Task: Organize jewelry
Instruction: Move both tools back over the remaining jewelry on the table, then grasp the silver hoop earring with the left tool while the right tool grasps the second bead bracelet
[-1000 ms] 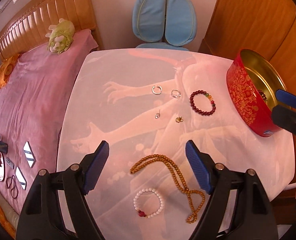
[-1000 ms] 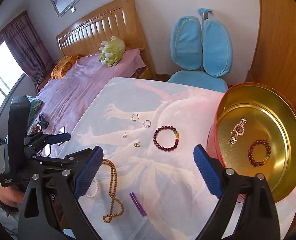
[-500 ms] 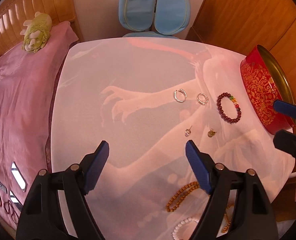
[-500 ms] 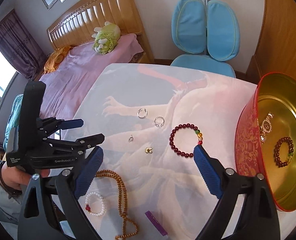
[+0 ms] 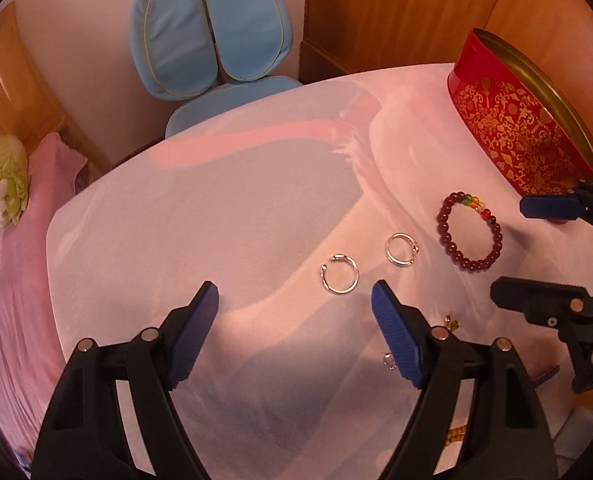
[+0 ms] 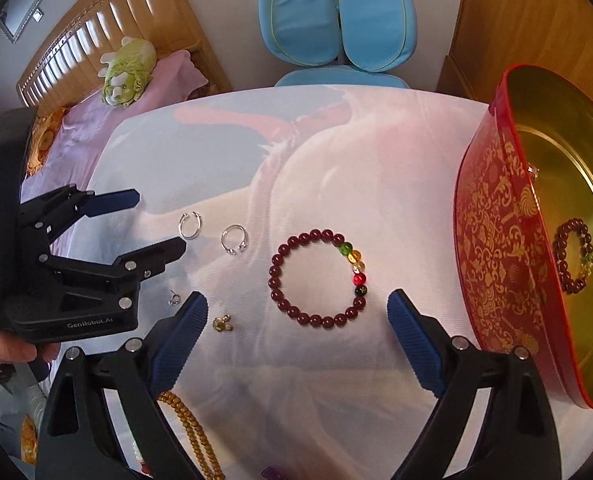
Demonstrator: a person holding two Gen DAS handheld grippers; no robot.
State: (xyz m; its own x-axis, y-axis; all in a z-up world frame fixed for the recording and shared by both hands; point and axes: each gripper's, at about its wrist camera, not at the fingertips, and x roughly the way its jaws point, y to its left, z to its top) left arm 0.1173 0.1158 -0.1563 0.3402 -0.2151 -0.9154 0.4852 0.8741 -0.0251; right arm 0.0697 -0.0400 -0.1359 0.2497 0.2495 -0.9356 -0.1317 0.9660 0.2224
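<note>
Both the left gripper [image 5: 294, 300] and right gripper [image 6: 296, 312] hang with jaws apart and empty, the right just above the dark red bead bracelet [image 6: 318, 280], the left near two silver rings [image 5: 339, 274]

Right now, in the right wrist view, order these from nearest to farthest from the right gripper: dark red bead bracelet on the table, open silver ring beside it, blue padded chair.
1. Dark red bead bracelet: just ahead of the right gripper, between its fingers.
2. Open silver ring: farther out, to the left.
3. Blue padded chair: beyond the table's far edge.
</note>
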